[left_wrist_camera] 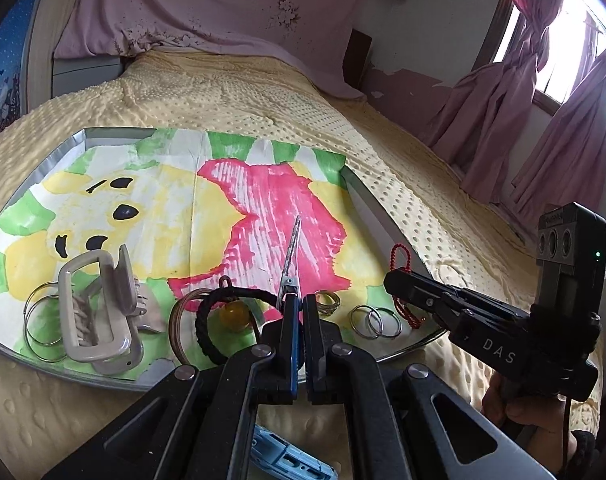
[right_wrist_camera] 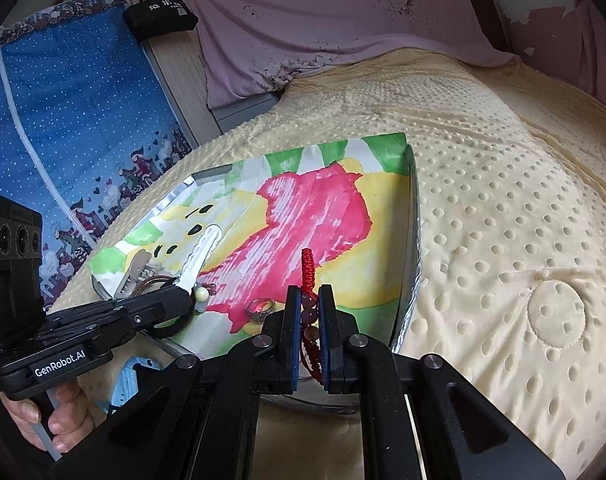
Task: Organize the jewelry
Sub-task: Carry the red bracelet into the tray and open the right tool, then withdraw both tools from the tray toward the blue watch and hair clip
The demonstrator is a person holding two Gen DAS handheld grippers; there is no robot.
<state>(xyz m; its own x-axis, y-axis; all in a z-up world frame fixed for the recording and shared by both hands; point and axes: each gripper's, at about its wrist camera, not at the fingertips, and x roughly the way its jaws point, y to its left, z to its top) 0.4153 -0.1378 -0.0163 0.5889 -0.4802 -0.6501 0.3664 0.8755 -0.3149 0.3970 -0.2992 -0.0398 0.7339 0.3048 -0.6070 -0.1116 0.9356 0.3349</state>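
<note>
The left gripper [left_wrist_camera: 299, 312] is pinching a thin metal clip [left_wrist_camera: 291, 256] by its end, so the clip is sticking out forward over the tray [left_wrist_camera: 359, 192]. The right gripper [right_wrist_camera: 310, 312] is pressing its fingers on a red bracelet [right_wrist_camera: 307, 268], whose cord is standing up and hanging down between them.

Just ahead of the left gripper a ring [left_wrist_camera: 327, 303] and a black cord [left_wrist_camera: 211, 320] are lying. I think the clip may twist or slip, because the hold is so short. The loose bracelet may snag on the ring when moving.
</note>
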